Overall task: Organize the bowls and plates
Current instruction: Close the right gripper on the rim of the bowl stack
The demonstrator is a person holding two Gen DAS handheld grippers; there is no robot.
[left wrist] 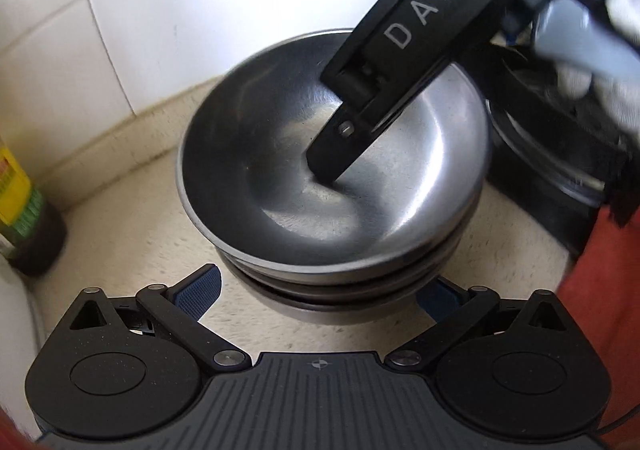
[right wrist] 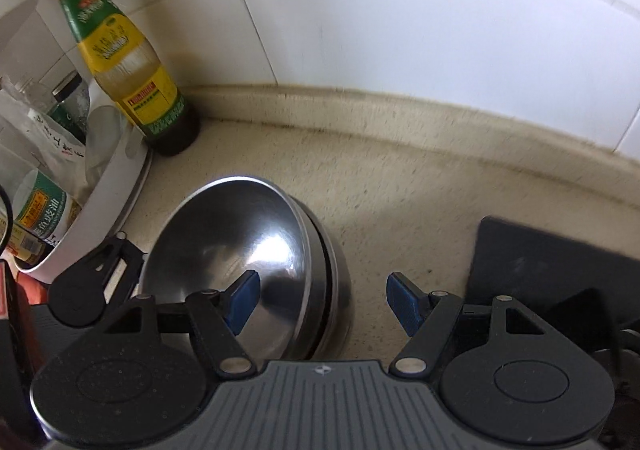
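Note:
A stack of several steel bowls (left wrist: 332, 186) stands on the beige counter (left wrist: 132, 234) close to the tiled wall. My left gripper (left wrist: 320, 296) is open, with its blue pads (left wrist: 200, 290) on either side of the stack's near base; the right pad is partly hidden behind the bowls. In the right wrist view the same bowls (right wrist: 224, 250) lie low and left. My right gripper (right wrist: 324, 302) is open across the stack's right rim, its left pad (right wrist: 242, 302) inside the top bowl and the other outside over the counter. Its black finger (left wrist: 332, 158) reaches into the top bowl.
A yellow-labelled bottle (right wrist: 128, 62) stands in the corner by the wall. A white tub (right wrist: 116, 186) of bottles and jars sits left of the bowls. A black hob surface (right wrist: 540, 270) lies to the right. A gloved hand (left wrist: 600, 62) and red sleeve (left wrist: 592, 290) are at the right.

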